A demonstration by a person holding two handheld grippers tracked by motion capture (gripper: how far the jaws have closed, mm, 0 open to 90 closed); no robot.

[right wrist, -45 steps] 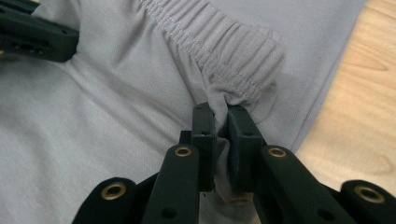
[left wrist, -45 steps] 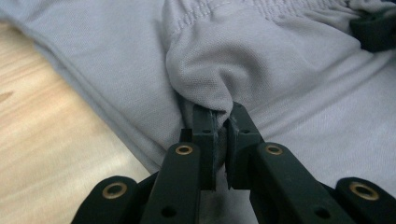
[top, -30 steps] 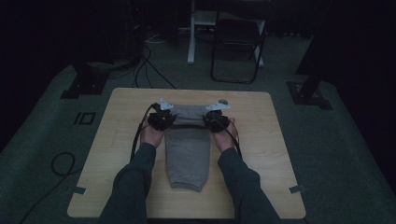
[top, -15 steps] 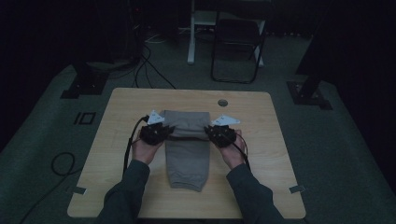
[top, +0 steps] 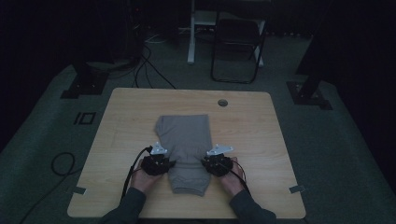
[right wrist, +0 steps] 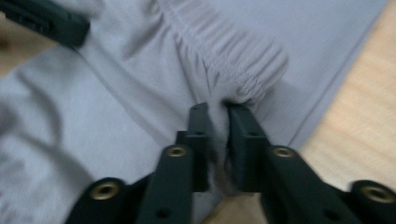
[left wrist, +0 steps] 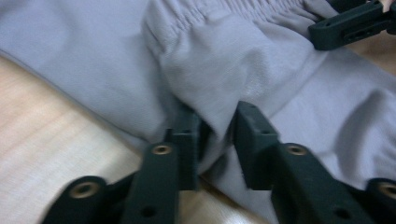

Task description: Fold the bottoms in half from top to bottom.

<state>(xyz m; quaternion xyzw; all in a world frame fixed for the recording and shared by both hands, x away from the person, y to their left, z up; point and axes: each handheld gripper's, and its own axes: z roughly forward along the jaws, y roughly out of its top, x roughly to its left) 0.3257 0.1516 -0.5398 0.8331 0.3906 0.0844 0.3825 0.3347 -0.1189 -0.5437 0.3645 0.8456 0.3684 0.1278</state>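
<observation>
Grey sweatpants [top: 187, 149] lie folded on the wooden desk [top: 116, 126], toward its near half. Both forearms come in from 6 o'clock, hands low on the desk. The left hand-held gripper [top: 164, 164] pinches the elastic waistband fold at the garment's 9 o'clock edge, jaws closed on cloth. The right hand-held gripper [top: 208, 164] clamps the waistband at 3 o'clock, apparently just above the desk, though the dim light obscures it.
</observation>
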